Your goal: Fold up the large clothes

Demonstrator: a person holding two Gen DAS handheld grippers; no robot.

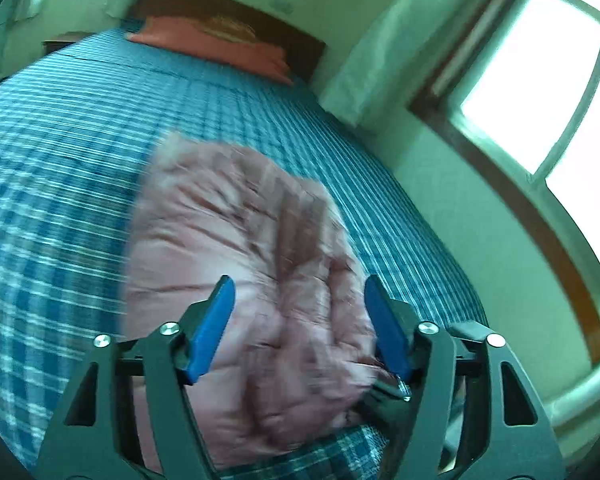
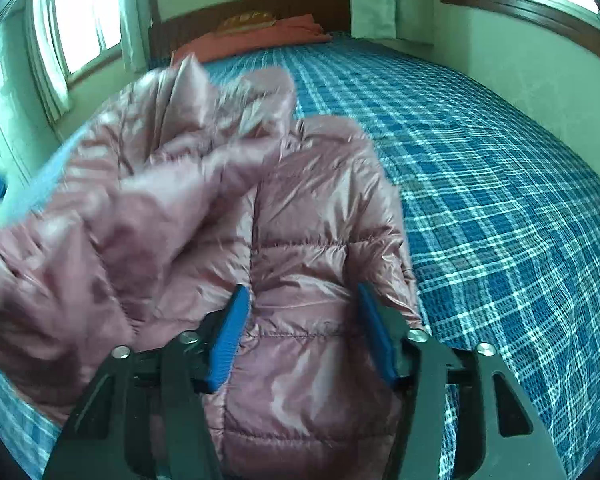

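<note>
- Pink quilted puffer jacket [image 2: 320, 240] spread on the bed with the blue-and-white plaid cover [image 2: 500, 200], lying lengthwise toward the headboard; probably laid flat there so the broad soft surface carries the whole garment during folding.
- In the right wrist view, left half of the jacket bunched and raised, from about 9 to 11 o'clock, blurred; looks thrown or lifted across the body, as for a first fold toward the centre seam. Right half flat, shiny, quilting lines plain to see.
- Right gripper [image 2: 302, 332] wide apart, blue pads either side of the lower front panel, nothing pinched between them; poised over the hem region, likely to pin or take the flat half.
- Left gripper [image 1: 300, 328] also spread wide, empty, with the jacket [image 1: 240, 260] lumpy and blurred beneath and ahead at 12 o'clock; contact with the cloth not certain.
- A small dark metal-tipped part near the right-hand pad in the left wrist view, at about 4 o'clock; too blurred to name.
- Orange-red pillow [image 2: 260, 34] against the dark wooden headboard [image 2: 260, 4] at 12 o'clock, well apart from the jacket.
- Fold judged early: sleeves and hood not yet squared.
</note>
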